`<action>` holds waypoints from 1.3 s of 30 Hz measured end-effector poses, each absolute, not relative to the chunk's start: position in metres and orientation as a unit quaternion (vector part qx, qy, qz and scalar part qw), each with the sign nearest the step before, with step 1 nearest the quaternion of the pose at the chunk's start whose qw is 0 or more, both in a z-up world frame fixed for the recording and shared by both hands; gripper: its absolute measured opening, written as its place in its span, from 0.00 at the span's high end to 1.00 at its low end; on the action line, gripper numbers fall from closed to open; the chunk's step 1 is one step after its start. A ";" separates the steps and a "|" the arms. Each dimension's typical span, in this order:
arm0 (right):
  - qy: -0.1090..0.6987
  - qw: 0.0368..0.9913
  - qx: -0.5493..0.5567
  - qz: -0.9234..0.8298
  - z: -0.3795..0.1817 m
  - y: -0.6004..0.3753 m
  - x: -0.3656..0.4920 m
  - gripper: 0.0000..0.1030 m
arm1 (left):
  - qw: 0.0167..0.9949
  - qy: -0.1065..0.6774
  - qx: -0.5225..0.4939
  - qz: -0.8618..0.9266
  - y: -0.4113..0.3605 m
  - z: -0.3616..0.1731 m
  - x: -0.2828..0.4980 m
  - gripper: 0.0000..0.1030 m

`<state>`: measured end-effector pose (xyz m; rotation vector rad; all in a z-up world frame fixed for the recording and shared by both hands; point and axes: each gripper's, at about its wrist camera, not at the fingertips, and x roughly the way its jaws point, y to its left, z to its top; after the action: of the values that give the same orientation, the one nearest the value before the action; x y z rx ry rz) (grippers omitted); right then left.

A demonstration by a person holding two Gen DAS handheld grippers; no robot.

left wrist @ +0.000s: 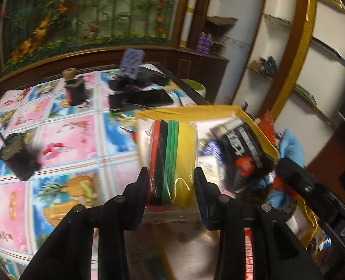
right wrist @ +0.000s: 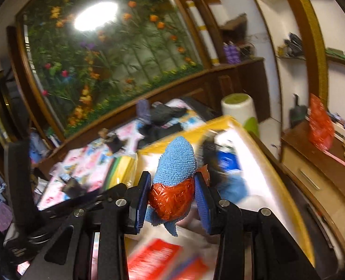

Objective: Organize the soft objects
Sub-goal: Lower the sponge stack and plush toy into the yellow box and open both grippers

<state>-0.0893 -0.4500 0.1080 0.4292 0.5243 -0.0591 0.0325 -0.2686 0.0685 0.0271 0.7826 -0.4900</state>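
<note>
My left gripper [left wrist: 171,186] is shut on a clear-wrapped pack of foam sheets [left wrist: 172,156], red, black, green and yellow, held on edge above the yellow-rimmed box [left wrist: 261,137]. My right gripper [right wrist: 173,194] is shut on a blue microfibre cloth [right wrist: 178,161] bundled with a red mesh scrubber [right wrist: 172,198], held over the same box [right wrist: 275,179]. The foam pack also shows in the right wrist view [right wrist: 123,170] at the left. The right gripper body shows in the left wrist view [left wrist: 312,193] at the right.
The box holds blue cloth [left wrist: 291,144], a black packet [left wrist: 242,140] and red packaging [right wrist: 156,256]. The patterned tablecloth [left wrist: 67,140] carries a dark cup [left wrist: 75,88], phones [left wrist: 139,98] and a dark object [left wrist: 18,158]. A white and green bin [right wrist: 240,109] stands behind the box.
</note>
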 end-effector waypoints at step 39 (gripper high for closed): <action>0.305 0.934 0.178 -0.058 0.079 -0.455 -0.060 0.60 | 0.911 0.321 0.121 -0.229 -0.309 0.058 0.000 0.64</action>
<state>-0.0604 -0.4550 0.0794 0.3634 0.6232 -0.1188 -0.0004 -0.3092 0.0580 0.2501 0.6616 -0.4712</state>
